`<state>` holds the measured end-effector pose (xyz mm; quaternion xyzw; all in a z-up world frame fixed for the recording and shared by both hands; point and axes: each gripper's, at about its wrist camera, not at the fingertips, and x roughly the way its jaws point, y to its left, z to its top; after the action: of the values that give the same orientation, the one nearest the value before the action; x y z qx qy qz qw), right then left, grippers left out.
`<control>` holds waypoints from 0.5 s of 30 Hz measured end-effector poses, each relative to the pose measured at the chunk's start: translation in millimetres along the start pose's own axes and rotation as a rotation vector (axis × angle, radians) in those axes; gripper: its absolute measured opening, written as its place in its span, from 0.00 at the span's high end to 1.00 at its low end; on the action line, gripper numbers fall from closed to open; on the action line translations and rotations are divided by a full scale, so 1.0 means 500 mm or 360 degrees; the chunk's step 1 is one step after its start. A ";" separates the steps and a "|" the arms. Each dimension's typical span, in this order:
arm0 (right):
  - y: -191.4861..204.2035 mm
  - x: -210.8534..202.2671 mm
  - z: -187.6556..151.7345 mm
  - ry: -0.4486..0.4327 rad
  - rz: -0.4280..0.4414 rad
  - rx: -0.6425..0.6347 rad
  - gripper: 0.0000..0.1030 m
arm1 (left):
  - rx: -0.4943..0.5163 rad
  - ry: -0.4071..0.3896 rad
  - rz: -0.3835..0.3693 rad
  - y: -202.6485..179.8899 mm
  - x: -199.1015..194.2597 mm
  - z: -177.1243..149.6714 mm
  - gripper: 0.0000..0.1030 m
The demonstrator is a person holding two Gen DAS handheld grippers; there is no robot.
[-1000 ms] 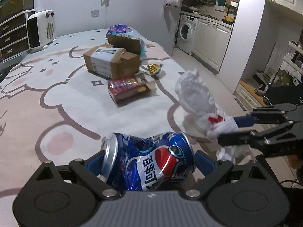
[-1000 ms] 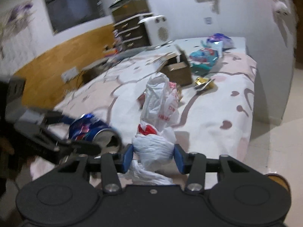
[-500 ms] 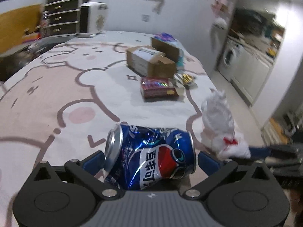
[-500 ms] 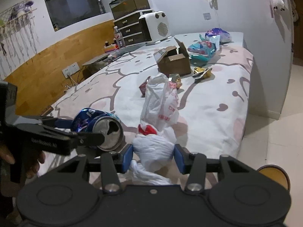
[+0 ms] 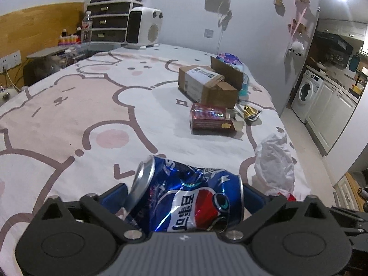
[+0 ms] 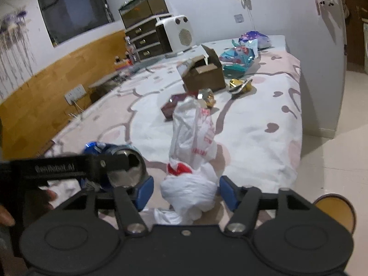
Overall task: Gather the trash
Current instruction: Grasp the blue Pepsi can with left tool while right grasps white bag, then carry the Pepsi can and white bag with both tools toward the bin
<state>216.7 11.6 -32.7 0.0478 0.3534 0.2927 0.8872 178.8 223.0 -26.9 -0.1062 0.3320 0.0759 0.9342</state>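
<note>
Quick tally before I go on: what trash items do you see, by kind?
Crushed blue drink can: 1
White crumpled plastic bag: 1
Boxes: 2 (brown cardboard box, red glossy carton)
Gold foil wrapper: 1
Snack bags: 2 (teal snack bag, purple snack bag)
Total: 7

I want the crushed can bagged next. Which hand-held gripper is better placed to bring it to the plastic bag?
Left. The left hand-held gripper already has the crushed can between its closing jaws, beside the plastic bag. The right hand-held gripper straddles that bag, jaws opening.
</note>
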 end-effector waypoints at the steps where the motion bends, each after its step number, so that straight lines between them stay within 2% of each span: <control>1: 0.002 -0.002 -0.004 -0.0018 -0.0006 -0.0010 0.48 | 0.0003 -0.0013 -0.0001 -0.001 -0.002 -0.003 0.04; 9: -0.014 -0.029 0.000 -0.0085 0.0009 0.0036 0.50 | 0.0016 -0.0110 -0.0026 -0.008 -0.027 -0.005 0.10; 15: -0.032 -0.064 0.007 -0.0161 -0.0006 0.0049 0.50 | 0.0066 -0.0168 -0.0064 -0.041 -0.048 0.001 0.11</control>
<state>208.1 -18.8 -15.5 0.0755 0.3125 0.2827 0.9037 165.1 201.8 -8.5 -0.0894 0.2816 0.0558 0.9537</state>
